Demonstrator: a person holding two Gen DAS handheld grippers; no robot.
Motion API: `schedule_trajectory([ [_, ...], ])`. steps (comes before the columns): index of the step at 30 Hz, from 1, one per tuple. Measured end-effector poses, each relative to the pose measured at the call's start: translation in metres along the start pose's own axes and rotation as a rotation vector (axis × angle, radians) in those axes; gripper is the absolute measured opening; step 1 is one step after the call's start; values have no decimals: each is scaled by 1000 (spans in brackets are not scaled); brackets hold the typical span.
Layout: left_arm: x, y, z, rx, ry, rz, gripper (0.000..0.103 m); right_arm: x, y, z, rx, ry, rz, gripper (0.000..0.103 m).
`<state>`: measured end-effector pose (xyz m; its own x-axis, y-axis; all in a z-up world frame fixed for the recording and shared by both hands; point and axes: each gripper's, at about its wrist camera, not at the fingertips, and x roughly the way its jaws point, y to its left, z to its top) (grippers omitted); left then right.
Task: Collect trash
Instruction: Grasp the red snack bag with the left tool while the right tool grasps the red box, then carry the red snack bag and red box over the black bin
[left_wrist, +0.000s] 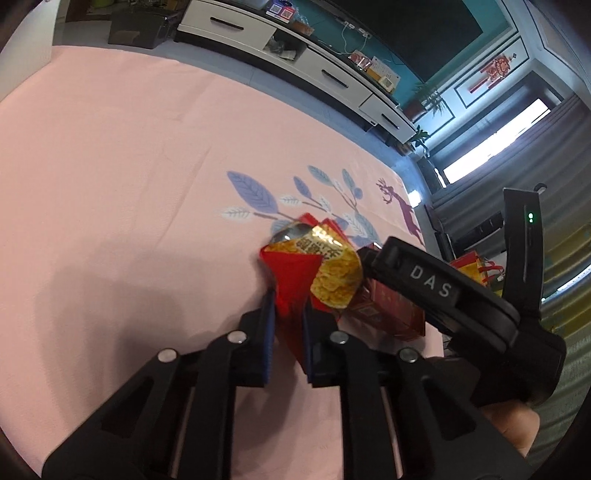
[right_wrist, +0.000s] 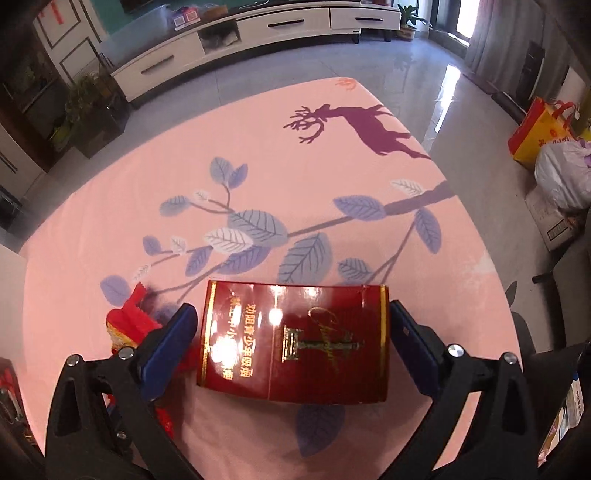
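**Left claw clamped on the wrapper, right claw wide around the box**

Your left gripper (left_wrist: 288, 325) is clenched on the crumpled red and gold snack wrapper (left_wrist: 314, 273), its blue pads pinching the wrapper's lower end; the wrapper lies just left of the dark red cigarette box (right_wrist: 295, 339) on the pink tablecloth (right_wrist: 295, 110); your right gripper (right_wrist: 293, 347) stands released, one pad at each short end of the box, neither clearly pressing it; the box lies flat, near the printed leaves.
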<state>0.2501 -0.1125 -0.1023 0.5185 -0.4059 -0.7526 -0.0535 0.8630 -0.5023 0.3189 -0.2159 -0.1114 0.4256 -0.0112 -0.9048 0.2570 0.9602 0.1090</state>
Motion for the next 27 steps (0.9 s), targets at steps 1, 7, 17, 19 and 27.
schedule_trajectory([
  [1, -3, 0, -1, 0, -11, 11, 6, 1, -1, -1, -5, -7, 0, 97],
  [7, -27, -17, -11, 35, -57, 38, 6, -6, -12, -13, -21, -23, 11, 91],
  [17, -73, -83, -60, 194, -118, 76, 6, -67, -78, -47, -9, -124, -14, 91],
  [19, -82, -96, -74, 224, -117, 60, 6, -84, -100, -56, 10, -161, -35, 91],
  [27, -93, -168, -129, 353, -100, -25, 6, -161, -201, -100, 183, -270, 7, 91],
])
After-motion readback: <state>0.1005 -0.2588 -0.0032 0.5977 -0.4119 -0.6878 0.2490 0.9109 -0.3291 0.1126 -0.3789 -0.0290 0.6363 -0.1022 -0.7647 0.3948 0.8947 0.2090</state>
